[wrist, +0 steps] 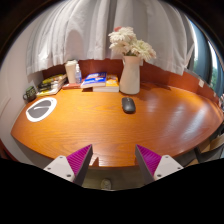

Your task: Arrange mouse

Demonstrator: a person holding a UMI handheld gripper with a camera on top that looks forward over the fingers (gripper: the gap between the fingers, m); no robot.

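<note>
A dark grey mouse (128,104) lies on the wooden table (120,130), far beyond my fingers and just in front of a white vase. A round black-and-white mouse pad (41,109) rests on the table's left side, well apart from the mouse. My gripper (112,158) hovers over the table's near edge, open, its purple pads (80,158) spread wide with only bare wood between them.
A white vase with pale flowers (130,72) stands behind the mouse. A stack of books (98,82), a small white container (72,72) and other items line the back left. Curtains hang behind. A chair (214,140) shows at the right edge.
</note>
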